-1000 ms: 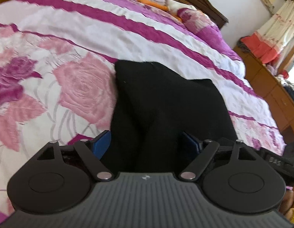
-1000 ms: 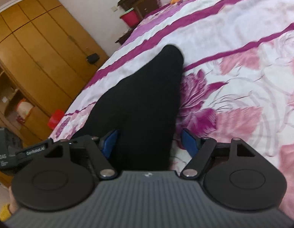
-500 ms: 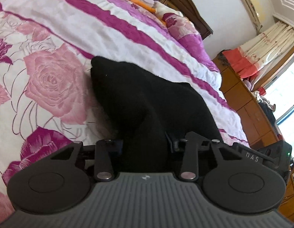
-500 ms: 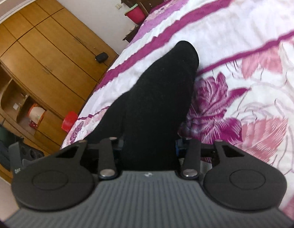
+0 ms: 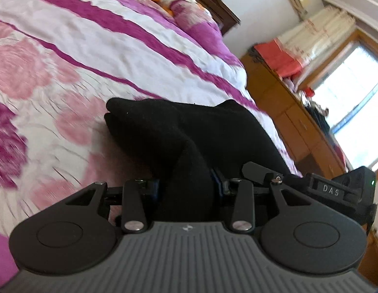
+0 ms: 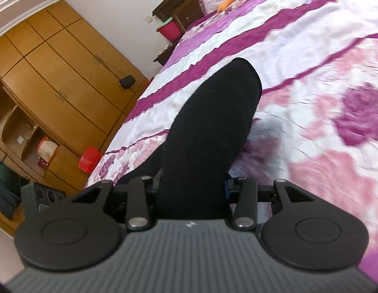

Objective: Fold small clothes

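Here we see a small black knitted garment [image 5: 179, 131] on a bed covered by a white quilted bedspread with purple stripes and pink roses [image 5: 66, 56]. Both tools grip it at its near end: the left gripper [image 5: 186, 188] has its jaws clamped on a bunched fold of the black cloth, and the right gripper [image 6: 192, 188] is likewise closed on the cloth, which fills the gap between its blue-padded fingers. From the left wrist view the garment spreads forward in two rounded lobes that lie on the bedspread; from the right wrist view it runs away as one long rounded tongue. We cannot tell how much of it is off the bed. A wooden wardrobe with plain doors [image 6: 57, 78] stands beyond the bed's edge.
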`<control>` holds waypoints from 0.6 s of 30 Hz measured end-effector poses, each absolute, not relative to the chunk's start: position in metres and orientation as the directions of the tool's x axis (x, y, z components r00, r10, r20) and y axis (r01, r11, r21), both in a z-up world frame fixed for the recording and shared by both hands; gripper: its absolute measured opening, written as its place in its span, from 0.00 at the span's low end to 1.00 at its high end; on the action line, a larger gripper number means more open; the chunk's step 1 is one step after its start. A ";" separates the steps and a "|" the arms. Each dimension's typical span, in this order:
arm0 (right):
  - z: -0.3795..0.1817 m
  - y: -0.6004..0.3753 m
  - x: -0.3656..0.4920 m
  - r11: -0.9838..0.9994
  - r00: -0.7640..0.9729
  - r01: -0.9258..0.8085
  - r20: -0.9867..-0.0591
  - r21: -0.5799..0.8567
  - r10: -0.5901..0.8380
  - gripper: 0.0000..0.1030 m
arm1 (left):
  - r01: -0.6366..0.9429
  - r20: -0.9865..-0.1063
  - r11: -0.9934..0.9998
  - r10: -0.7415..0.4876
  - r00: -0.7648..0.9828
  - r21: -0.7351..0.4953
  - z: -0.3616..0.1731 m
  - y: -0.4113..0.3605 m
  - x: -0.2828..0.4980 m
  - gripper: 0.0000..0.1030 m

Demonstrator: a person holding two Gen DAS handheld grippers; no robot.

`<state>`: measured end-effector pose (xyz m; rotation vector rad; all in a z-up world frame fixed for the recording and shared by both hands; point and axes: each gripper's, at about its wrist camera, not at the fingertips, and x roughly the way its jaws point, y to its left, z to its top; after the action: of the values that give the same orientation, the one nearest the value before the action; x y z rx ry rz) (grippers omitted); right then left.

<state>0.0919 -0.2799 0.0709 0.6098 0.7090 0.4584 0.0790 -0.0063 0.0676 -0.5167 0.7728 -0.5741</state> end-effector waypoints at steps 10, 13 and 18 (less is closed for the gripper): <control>0.007 -0.303 0.063 0.788 0.677 -0.079 -0.547 0.611 0.492 0.49 | 0.343 -0.626 0.868 -0.497 0.600 -0.361 0.035 -0.053 0.045 0.56; 0.003 -0.304 0.055 0.784 0.694 -0.091 -0.526 0.614 0.492 0.52 | 0.335 -0.624 0.874 -0.485 0.613 -0.351 0.038 -0.046 0.042 0.58; 0.012 -0.298 0.047 0.821 0.703 -0.108 -0.541 0.561 0.462 0.54 | 0.315 -0.628 0.895 -0.446 0.638 -0.316 0.043 -0.039 0.030 0.60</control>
<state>0.0472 -0.2985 0.0115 0.5252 0.7279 0.3333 0.0303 -0.0394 0.0429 -0.1834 0.7645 -0.4366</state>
